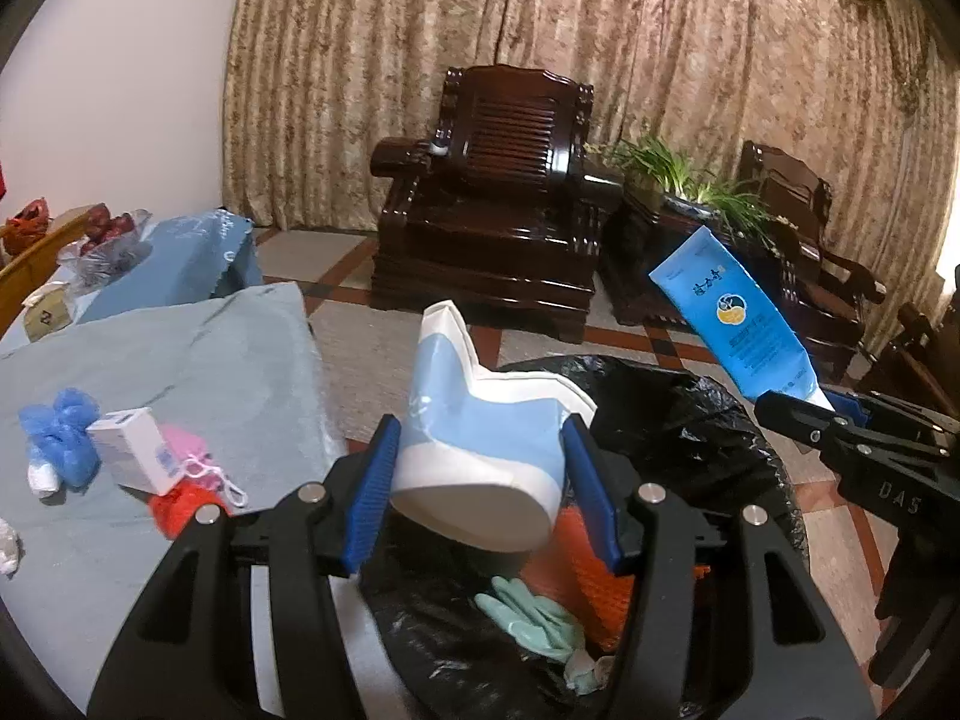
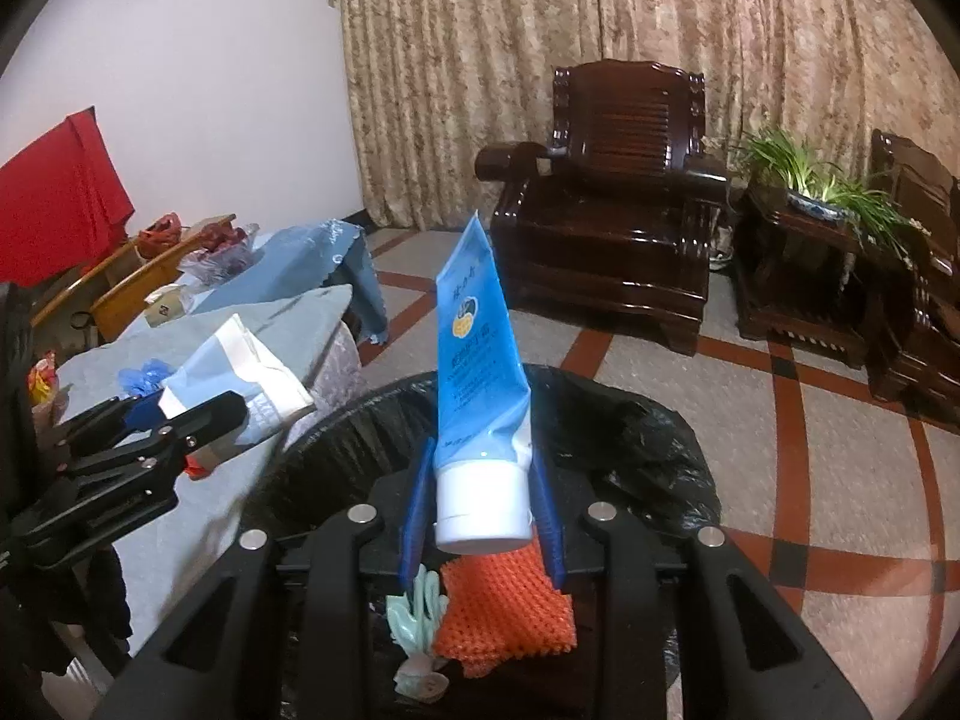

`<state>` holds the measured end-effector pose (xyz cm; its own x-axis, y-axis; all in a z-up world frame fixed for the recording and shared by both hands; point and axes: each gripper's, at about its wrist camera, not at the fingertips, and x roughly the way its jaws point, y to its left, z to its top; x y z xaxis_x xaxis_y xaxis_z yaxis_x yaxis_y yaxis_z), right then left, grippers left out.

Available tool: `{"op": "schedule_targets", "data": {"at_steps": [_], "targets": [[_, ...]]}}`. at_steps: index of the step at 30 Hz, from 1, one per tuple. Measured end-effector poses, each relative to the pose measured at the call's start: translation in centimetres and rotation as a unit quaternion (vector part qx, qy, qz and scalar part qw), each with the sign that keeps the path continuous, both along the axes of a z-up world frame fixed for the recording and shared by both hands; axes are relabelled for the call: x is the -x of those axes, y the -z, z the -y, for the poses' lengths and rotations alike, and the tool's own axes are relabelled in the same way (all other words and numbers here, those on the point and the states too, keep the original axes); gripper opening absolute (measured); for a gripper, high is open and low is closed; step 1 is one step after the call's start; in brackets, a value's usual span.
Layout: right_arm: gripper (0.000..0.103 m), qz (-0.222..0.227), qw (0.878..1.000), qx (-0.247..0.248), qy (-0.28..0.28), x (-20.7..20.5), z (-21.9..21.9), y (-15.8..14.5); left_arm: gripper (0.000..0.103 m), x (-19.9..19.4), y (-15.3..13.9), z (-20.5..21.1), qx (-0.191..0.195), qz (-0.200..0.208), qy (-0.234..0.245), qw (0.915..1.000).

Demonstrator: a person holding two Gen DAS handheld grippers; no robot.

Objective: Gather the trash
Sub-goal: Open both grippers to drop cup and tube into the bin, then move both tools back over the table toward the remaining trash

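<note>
My left gripper [image 1: 480, 450] is shut on a crushed blue-and-white paper cup [image 1: 480, 420], held over the black-lined trash bin [image 1: 690, 420]. The right gripper [image 2: 483, 480] is shut on a blue tube with a white cap [image 2: 474, 360], standing upright above the same bin [image 2: 630, 438]. Inside the bin lie an orange foam net [image 2: 504, 612] and a pale green glove [image 2: 414, 612]. In the left wrist view the tube [image 1: 732, 324] and the right gripper [image 1: 834, 414] appear at right. In the right wrist view the cup [image 2: 240, 372] and the left gripper [image 2: 174, 420] show at left.
A table with a grey-blue cloth [image 1: 180, 348] stands left of the bin, carrying blue shoe covers [image 1: 60, 438], a small white box [image 1: 135, 450], a pink item [image 1: 192, 450] and a red net [image 1: 174, 510]. Dark wooden armchairs [image 1: 498, 198] and a potted plant [image 1: 690, 180] stand behind.
</note>
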<state>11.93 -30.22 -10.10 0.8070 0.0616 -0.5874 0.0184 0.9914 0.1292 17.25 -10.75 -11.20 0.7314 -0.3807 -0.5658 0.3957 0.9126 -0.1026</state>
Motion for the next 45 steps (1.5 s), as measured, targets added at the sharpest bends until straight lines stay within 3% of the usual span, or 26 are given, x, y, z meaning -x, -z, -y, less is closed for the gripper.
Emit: {"op": "schedule_targets", "data": {"at_steps": [13, 14, 15, 17, 20, 22, 26, 35, 45], "targets": [[0.031, -0.025, 1.000, 0.001, 0.020, -0.1, 2.1, 2.2, 0.056, -1.2, 2.1, 3.2, -0.006, -0.022, 0.034, 0.9992], [0.031, -0.026, 0.999, 0.002, 0.020, -0.1, 2.1, 2.2, 0.061, -1.4, 2.1, 3.3, -0.006, -0.025, 0.037, 0.9990], [0.031, -0.030, 0.999, 0.004, 0.020, -0.2, 2.2, 2.4, 0.076, -1.5, 2.3, 3.4, -0.002, -0.031, 0.044, 0.9985], [0.040, -0.035, 0.999, 0.010, 0.024, -0.2, 2.4, 2.7, 0.083, -1.5, 2.3, 3.3, 0.003, -0.034, 0.049, 0.9982], [0.057, -0.030, 0.999, 0.014, 0.032, 0.1, 2.6, 2.7, 0.084, -1.3, 2.3, 2.6, 0.004, -0.038, 0.046, 0.9982], [0.076, -0.026, 0.999, 0.015, 0.035, 0.3, 2.6, 2.6, 0.088, -1.2, 2.1, 1.6, 0.003, -0.036, 0.035, 0.9988], [0.097, -0.012, 0.999, 0.011, 0.033, 0.7, 2.1, 2.2, 0.093, -0.6, 1.6, -0.3, -0.005, -0.031, 0.009, 0.9995], [0.097, 0.004, 1.000, 0.000, -0.012, 0.2, -1.7, 0.9, 0.094, 1.4, -0.8, -6.6, -0.003, -0.006, -0.061, 0.9981], [0.097, 0.012, 0.997, -0.004, -0.077, -1.2, -8.8, 0.1, 0.094, 3.7, -2.3, -13.8, -0.008, 0.013, -0.137, 0.9904]]}}
